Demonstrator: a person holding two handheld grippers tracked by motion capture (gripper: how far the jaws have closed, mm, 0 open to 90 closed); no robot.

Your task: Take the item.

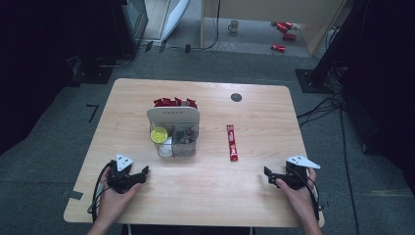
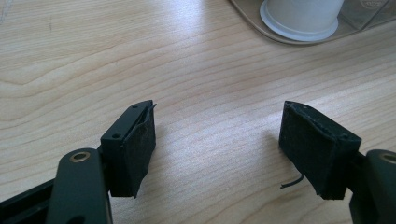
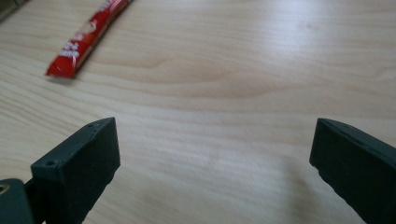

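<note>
A long red sachet lies flat on the wooden table, right of a clear organiser that holds red sachets at its back, a yellow-lidded cup and a white cup. My left gripper rests near the table's front left, open, nothing between its jaws. My right gripper rests at the front right, open and empty. In the right gripper view the red sachet lies ahead at the upper left, well apart from the gripper. In the left gripper view the white cup stands beyond the gripper.
A small dark round hole marks the table's far side. On the floor beyond stand a mug and a few red packets. Cables run on the floor at the right.
</note>
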